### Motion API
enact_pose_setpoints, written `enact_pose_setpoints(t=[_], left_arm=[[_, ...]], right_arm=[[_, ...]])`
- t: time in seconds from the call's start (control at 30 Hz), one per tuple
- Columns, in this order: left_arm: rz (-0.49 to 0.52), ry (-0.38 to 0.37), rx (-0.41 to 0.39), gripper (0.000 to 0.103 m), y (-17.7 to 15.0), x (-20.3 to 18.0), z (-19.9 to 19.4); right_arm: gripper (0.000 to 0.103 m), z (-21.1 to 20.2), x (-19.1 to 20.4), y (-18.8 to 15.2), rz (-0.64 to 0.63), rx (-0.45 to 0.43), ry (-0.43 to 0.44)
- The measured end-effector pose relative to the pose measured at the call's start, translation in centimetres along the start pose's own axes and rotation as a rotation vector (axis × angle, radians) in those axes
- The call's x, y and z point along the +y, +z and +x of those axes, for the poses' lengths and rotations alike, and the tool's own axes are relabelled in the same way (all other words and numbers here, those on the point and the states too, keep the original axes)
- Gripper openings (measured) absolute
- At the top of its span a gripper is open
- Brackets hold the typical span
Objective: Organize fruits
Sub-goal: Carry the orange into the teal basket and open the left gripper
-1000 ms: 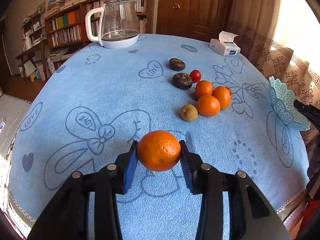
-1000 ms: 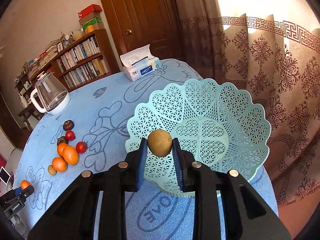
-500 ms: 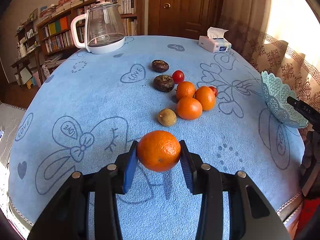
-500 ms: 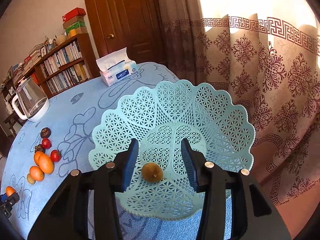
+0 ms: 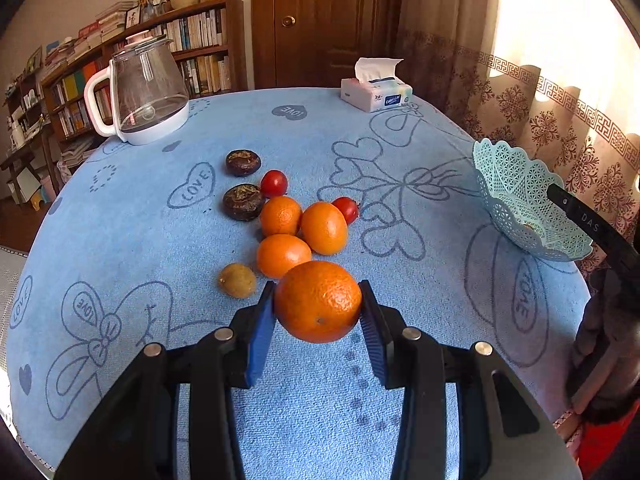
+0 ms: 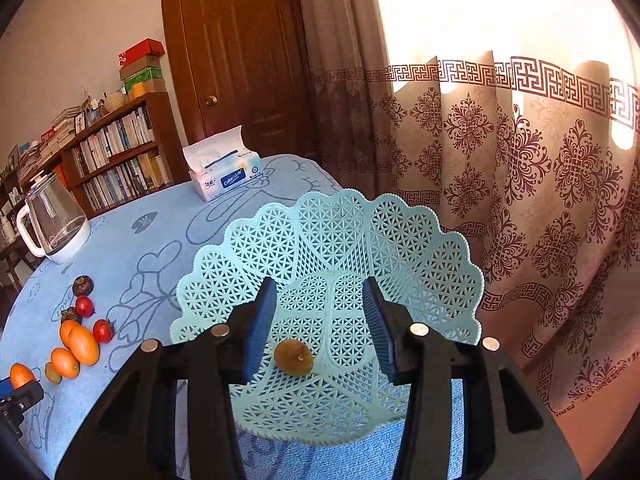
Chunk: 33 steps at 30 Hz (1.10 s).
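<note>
Gripping an orange (image 5: 318, 301) between its blue pads, the left gripper (image 5: 318, 312) hangs over the blue tablecloth (image 5: 160, 240), with loose oranges (image 5: 304, 232) just beyond.

In the right wrist view, the right gripper (image 6: 322, 320) stands with jaws apart, holding nothing, above the teal basket (image 6: 432, 264); a small brown fruit (image 6: 293, 357) lies inside the basket.

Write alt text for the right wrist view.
The right gripper hovers open above a pale blue lattice basket, where a small brown fruit lies between its fingers but untouched. Left of the basket, oranges and tomatoes sit on the blue tablecloth.
</note>
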<state>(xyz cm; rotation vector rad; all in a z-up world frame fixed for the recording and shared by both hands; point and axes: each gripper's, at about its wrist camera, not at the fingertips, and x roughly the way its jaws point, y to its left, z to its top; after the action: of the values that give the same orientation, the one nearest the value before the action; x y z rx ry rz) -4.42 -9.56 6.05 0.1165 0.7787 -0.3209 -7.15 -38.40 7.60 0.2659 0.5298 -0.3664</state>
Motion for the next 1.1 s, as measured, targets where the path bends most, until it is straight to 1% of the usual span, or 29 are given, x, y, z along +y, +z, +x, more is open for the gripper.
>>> enact_pose_setpoints(t=[0.1, 0.23, 0.4, 0.63, 0.73, 0.87, 1.03, 1.07, 1.1], left_arm=[[0.034, -0.020, -0.012, 0.041, 0.8, -1.7, 0.3], [0.078, -0.052, -0.032, 0.041, 2.0, -4.3, 0.8], [0.153, -0.080, -0.051, 0.041, 3.7, -8.2, 2.0], [0.201, -0.170, -0.074, 0.041, 6.3, -12.6, 3.4], [0.223, -0.198, -0.075, 0.041, 6.9, -14.3, 4.2], [0.225, -0.236, -0.057, 0.041, 7.5, -15.8, 5.5], [0.218, -0.275, -0.030, 0.041, 7.5, -16.6, 6.9], [0.217, -0.277, -0.028, 0.042, 7.5, -16.7, 7.1], [0.214, -0.279, -0.026, 0.045, 7.5, -16.8, 7.2]], right_arm=[[0.053, -0.2, -0.8, 0.1, 0.043, -0.014, -0.012], [0.053, -0.4, -1.8, 0.2, 0.095, -0.025, -0.022], [0.053, -0.5, -2.1, 0.1, 0.114, -0.037, -0.041], [0.053, -0.7, -3.0, 0.0, 0.163, -0.054, -0.081], [0.053, -1.0, -3.2, -0.1, 0.168, -0.074, -0.116], [0.057, -1.3, -4.0, -0.1, 0.204, -0.092, -0.152], [0.057, -1.4, -4.5, -0.1, 0.226, -0.096, -0.159], [0.057, -1.4, -4.5, -0.1, 0.224, -0.096, -0.159], [0.058, -1.3, -4.4, -0.1, 0.220, -0.095, -0.160]])
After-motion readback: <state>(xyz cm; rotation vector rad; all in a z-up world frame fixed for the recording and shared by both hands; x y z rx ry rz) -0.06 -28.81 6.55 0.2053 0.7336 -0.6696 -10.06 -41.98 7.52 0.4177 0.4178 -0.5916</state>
